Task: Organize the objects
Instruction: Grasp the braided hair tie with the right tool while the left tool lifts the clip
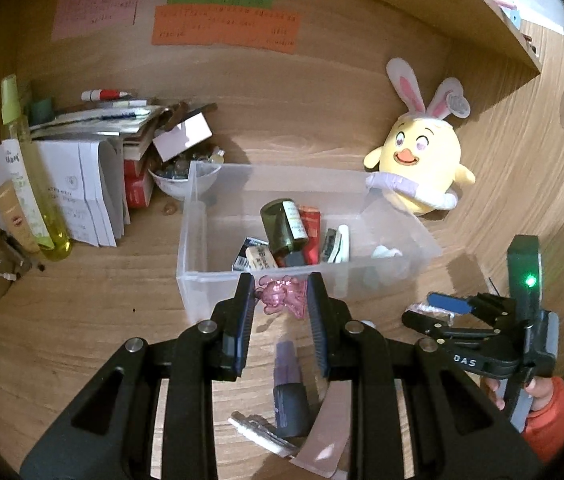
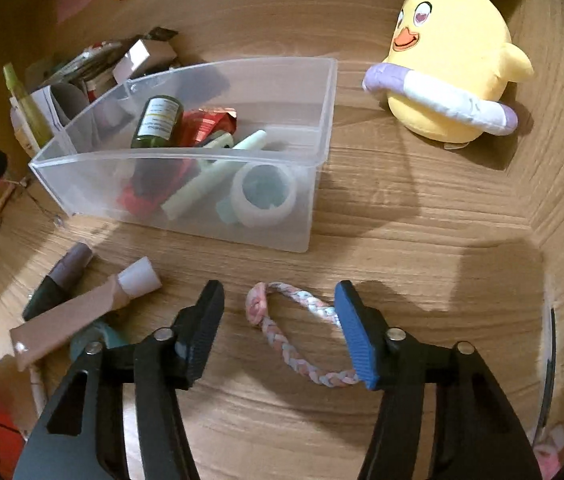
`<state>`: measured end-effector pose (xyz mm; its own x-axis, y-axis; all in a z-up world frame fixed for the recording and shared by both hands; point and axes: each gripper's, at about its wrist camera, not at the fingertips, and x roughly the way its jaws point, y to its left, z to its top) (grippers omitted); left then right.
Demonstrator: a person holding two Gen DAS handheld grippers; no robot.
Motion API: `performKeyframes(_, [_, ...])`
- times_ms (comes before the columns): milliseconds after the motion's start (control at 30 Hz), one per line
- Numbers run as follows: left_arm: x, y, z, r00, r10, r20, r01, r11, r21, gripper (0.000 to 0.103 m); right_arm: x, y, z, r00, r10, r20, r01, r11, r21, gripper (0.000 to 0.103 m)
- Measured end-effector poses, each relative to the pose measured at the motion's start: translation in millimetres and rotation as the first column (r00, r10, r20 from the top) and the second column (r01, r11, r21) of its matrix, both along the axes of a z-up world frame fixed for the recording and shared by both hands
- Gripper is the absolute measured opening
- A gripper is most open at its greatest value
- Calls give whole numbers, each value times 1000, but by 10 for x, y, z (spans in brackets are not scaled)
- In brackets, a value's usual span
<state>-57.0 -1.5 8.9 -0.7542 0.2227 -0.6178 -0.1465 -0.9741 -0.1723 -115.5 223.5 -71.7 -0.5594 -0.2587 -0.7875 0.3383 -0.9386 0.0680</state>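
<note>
We note left gripper (image 1: 281, 296) clenched on pink charm (image 1: 281, 294), frame centre, before clear bin (image 1: 198, 248); right gripper (image 2: 280, 330) released, straddling braided band (image 2: 302, 344), lower centre

Legible text: the letters "DAS" in white on the black body of the right gripper (image 1: 438, 312), seen from the left wrist view. Print also appears on the orange paper (image 1: 224, 30), the pink paper (image 1: 94, 10), the label of the dark green bottle (image 2: 157, 122), the eraser (image 1: 260, 258) inside the clear bin (image 1: 192, 240), the yellow-green spray bottle (image 1: 28, 176) and the white booklets (image 1: 78, 192), all of it too small or blurred to read.
</note>
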Motion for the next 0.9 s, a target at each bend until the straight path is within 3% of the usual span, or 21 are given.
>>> performKeyframes(133, [-17, 22, 76, 1000, 0, -21, 0, 1000, -3, 26, 4, 11, -28, 1000, 19, -1, -19, 1000, 4, 28])
performKeyframes(200, [-27, 41, 115, 999, -1, -32, 1, 1000, -3, 26, 12, 10, -35, 1000, 19, -9, -19, 1000, 20, 16])
performKeyframes(433, [-84, 82, 243, 999, 1, -52, -1, 1000, 3, 26, 92, 88, 92, 999, 10, -36, -11, 999, -49, 14])
performKeyframes(667, [-140, 44, 412, 997, 3, -82, 1, 999, 44, 26, 228, 163, 668, 985, 40, -165, -65, 987, -146, 14])
performKeyframes(900, [-226, 60, 517, 994, 7, -109, -5, 1000, 20, 26, 180, 40, 1062, 960, 46, -275, -92, 983, -159, 15])
